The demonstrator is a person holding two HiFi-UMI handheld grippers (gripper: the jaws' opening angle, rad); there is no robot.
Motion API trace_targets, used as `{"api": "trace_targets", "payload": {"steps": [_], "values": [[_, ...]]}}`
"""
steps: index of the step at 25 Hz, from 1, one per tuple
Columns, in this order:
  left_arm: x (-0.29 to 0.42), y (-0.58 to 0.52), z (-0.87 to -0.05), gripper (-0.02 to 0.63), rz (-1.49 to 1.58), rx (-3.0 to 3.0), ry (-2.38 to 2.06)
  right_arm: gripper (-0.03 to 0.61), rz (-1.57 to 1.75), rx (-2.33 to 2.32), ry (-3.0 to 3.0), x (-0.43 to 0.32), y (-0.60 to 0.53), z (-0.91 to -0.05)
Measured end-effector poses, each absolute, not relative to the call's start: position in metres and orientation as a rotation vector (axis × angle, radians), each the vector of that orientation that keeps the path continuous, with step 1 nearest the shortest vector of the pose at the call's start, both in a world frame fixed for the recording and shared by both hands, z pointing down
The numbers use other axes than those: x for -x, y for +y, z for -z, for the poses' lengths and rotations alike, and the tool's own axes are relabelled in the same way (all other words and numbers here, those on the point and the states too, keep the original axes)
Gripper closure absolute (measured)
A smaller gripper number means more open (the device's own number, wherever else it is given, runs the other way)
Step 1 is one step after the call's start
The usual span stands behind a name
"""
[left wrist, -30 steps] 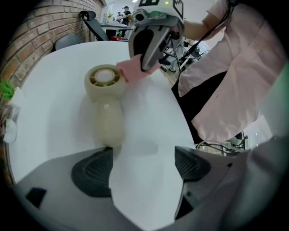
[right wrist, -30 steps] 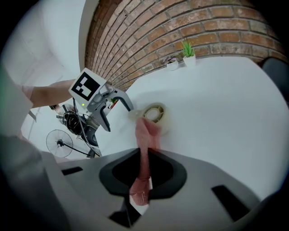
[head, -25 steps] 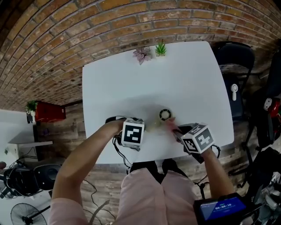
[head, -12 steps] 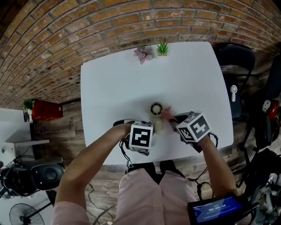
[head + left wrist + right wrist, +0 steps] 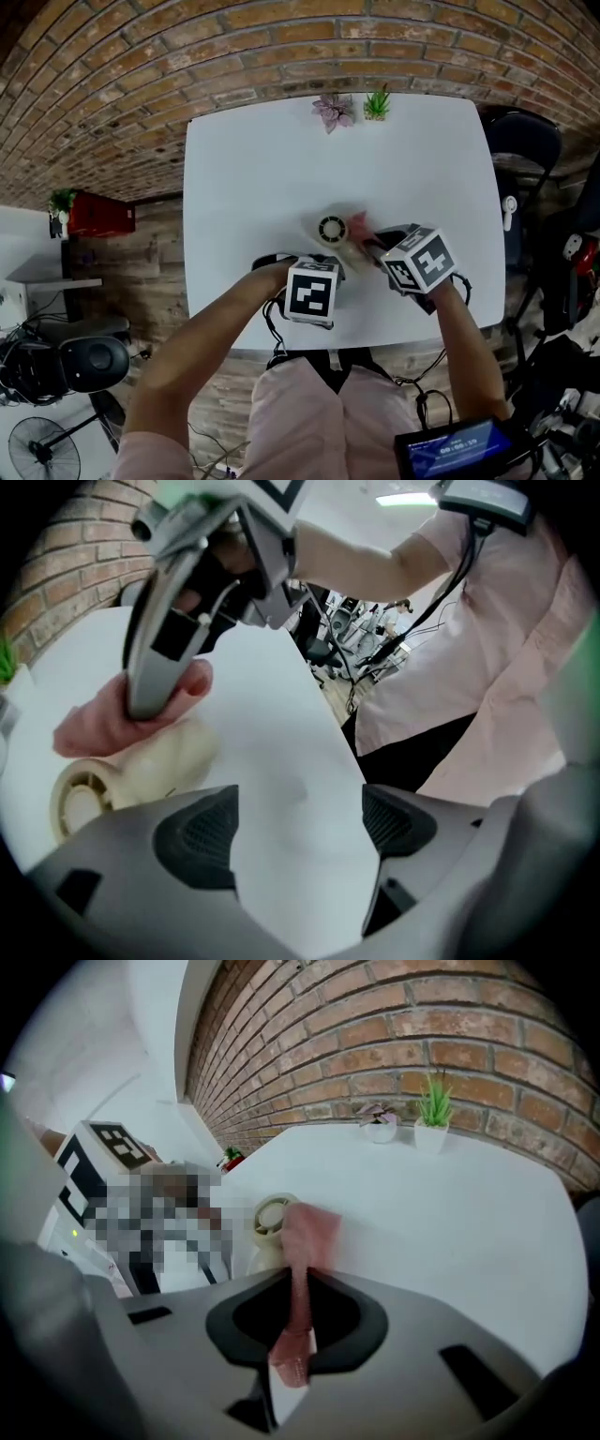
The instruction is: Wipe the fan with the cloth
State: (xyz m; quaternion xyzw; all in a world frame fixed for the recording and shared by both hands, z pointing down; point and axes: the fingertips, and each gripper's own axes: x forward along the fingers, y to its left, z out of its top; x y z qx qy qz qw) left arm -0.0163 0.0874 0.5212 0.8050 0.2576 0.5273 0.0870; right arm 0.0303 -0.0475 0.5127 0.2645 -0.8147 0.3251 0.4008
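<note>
- Brick wall [image 5: 187, 56] behind a white table [image 5: 262, 169]; wood-plank floor [image 5: 159, 262] around it, red box [image 5: 103, 239] off to the left, black chair [image 5: 520, 141] to the right.
- At the table's far edge, a pink-leaved plant [image 5: 334, 110] beside a green plant [image 5: 377, 103], both small and potted.
- Near the table's front middle, a small cream fan [image 5: 330, 229]: round slotted grille, smooth pale body, lying on the tabletop.
- Pink cloth [image 5: 358, 225] touching the fan's right side.
- Right gripper [image 5: 295, 1321]: jaws nipped together on a strip of the cloth, the rest bunched beyond the tips against the fan.
- Left gripper [image 5: 295, 827]: jaws spread wide, only bare tabletop between them, fan just off to their left and untouched.
- Only in the left gripper view: cloth draped over the fan's body, the right gripper's fingers pressing down on it.
- In the head view, marker cubes [image 5: 312, 291] covering both sets of jaws.
</note>
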Motion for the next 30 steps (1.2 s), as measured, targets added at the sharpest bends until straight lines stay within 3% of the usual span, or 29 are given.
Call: {"api": "trace_targets", "payload": {"steps": [7, 16, 18, 21, 30], "values": [[0.013, 0.017, -0.47, 0.198, -1.465, -2.651, 0.426, 0.54, -0.803, -0.642, -2.031, -0.047, -0.035, -0.517], [0.017, -0.051, -0.502, 0.196, -1.886, -2.805, 0.346, 0.528, -0.723, -0.587, -1.946, -0.063, -0.02, -0.521], [0.014, -0.051, -0.507, 0.196, -1.868, -2.797, 0.371, 0.504, -0.73, -0.57, -1.947, -0.064, -0.017, -0.523], [0.01, -0.051, -0.514, 0.198, -1.847, -2.788, 0.376, 0.383, -0.742, -0.533, -1.964, -0.065, -0.011, -0.521], [0.007, -0.05, -0.531, 0.199, -1.894, -2.759, 0.416, 0.348, -0.733, -0.545, -2.074, -0.055, -0.026, -0.516]]}}
